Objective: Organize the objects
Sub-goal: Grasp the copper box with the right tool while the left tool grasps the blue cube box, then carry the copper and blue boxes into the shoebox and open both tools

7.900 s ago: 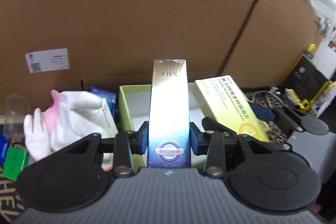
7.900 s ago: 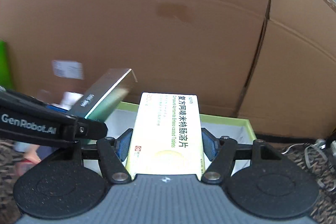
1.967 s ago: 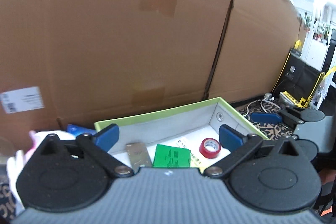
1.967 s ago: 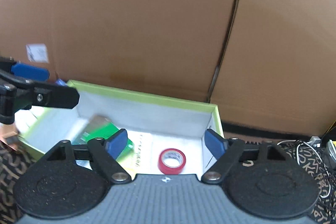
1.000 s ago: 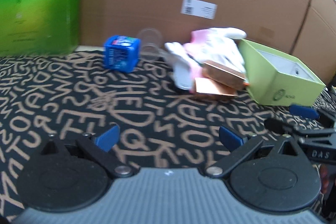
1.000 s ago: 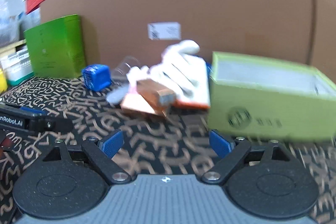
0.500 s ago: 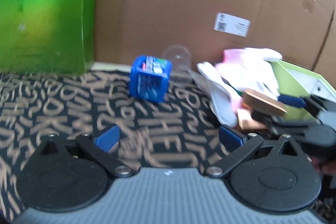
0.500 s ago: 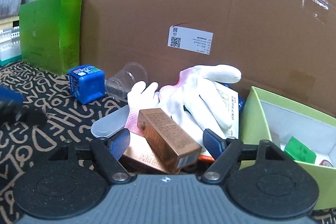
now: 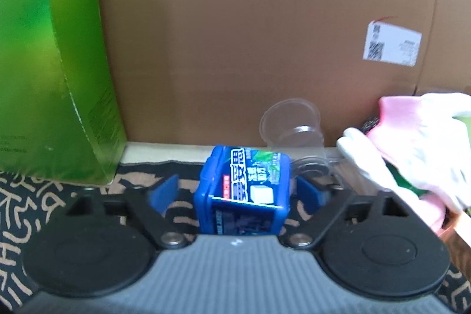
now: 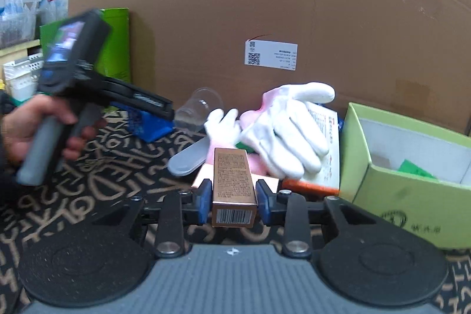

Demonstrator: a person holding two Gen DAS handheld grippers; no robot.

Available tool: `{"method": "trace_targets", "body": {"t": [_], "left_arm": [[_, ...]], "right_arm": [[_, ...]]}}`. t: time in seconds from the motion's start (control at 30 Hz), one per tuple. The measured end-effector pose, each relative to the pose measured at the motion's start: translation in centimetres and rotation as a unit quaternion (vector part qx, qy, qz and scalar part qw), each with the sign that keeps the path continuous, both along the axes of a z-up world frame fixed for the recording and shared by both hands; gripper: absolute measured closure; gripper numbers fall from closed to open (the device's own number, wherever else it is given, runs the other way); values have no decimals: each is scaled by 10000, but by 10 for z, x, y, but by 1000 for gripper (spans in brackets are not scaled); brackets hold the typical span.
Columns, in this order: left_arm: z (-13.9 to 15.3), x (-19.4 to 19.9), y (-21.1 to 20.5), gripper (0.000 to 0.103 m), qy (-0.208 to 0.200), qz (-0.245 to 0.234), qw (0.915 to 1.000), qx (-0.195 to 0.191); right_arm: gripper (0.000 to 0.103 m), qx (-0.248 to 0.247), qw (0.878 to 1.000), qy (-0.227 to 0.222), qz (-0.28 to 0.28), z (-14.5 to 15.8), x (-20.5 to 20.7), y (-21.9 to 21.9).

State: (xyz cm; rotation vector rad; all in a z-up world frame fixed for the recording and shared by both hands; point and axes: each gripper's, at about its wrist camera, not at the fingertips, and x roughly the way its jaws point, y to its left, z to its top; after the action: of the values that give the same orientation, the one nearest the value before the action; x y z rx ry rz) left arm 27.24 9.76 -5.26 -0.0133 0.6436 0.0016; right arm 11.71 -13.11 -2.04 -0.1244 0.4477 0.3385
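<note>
Blue cube box (image 9: 245,190) sits between my left fingers (image 9: 164,192), which are closing on it; a gap shows on the left side and I cannot tell whether the right pad touches, so it is not gripped yet. It stands on the patterned bench (image 9: 35,202), just in front of a clear cup (image 9: 291,128) lying on its side against the cardboard wall (image 9: 250,34). A tall green carton (image 9: 50,72) stands to the left, well apart.

My right gripper (image 10: 234,206) is closing too, its fingers pressed narrow against both sides of a copper box (image 10: 232,181), whose barcode end faces me. That box rests on a flat copper pack (image 10: 203,178), near the white gloves (image 10: 282,134) and a grey lid (image 10: 188,158). At right stands the open lime box (image 10: 406,196), a green packet (image 10: 415,168) inside. My left hand (image 10: 32,122) shows on the left, holding the other gripper's handle.
</note>
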Motion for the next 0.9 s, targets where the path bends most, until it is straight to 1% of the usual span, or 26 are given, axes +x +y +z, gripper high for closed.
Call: {"method": "trace_targets", "body": {"t": [0.03, 0.07, 0.1, 0.17, 0.27, 0.43, 0.5, 0.53, 0.57, 0.6, 0.63, 0.67, 0.7, 0.8, 0.9], "left_arm": [[-1, 0, 1, 40, 56, -51, 9999, -101], [-3, 0, 2, 44, 128, -112, 9997, -201], [-3, -3, 2, 44, 136, -106, 9996, -219], [-3, -12, -1, 44, 138, -133, 9997, -138], [-3, -36, -9, 44, 212, -326, 9992, -94], [-1, -97, -29, 44, 364, -844, 9957, 82], [1, -124, -34, 44, 412, -1076, 9933, 74], [2, -139, -36, 44, 443, -1199, 9918, 40], [3, -150, -38, 44, 460, -1314, 9903, 19], [4, -159, -39, 44, 447, -1392, 9892, 40], [5, -167, -41, 44, 434, -1410, 9890, 73], [5, -173, -42, 42, 419, -1393, 9893, 90], [5, -178, -43, 37, 409, -1374, 9896, 96], [5, -179, -47, 28, 394, -1335, 9902, 88], [5, -177, -53, 28, 427, -1294, 9905, 181]], "right_arm": [[67, 15, 10000, 13, 12, 0, -4, -1], [67, 18, 10000, 21, 13, -1, -8, -1], [67, 9, 10000, 27, 1, -2, -12, -1], [67, 7, 10000, 75, -39, -4, -20, -3], [68, 145, 9996, 228, -55, -7, -32, -11], [68, 199, 9976, 660, 25, -14, -56, -21], [69, 141, 9957, 910, 120, -17, -64, -23], [68, 173, 9951, 967, 110, -19, -68, -24], [67, 189, 9946, 1019, 109, -19, -71, -26], [55, 159, 9935, 1122, 103, -21, -70, -27], [40, 121, 9927, 1195, 79, -21, -70, -27], [38, 110, 9931, 1169, 46, -21, -70, -26], [38, 99, 9936, 1127, 32, -21, -69, -25], [38, 149, 9947, 1012, 95, -17, -66, -21], [40, 86, 9947, 1020, 93, -17, -56, -15]]}}
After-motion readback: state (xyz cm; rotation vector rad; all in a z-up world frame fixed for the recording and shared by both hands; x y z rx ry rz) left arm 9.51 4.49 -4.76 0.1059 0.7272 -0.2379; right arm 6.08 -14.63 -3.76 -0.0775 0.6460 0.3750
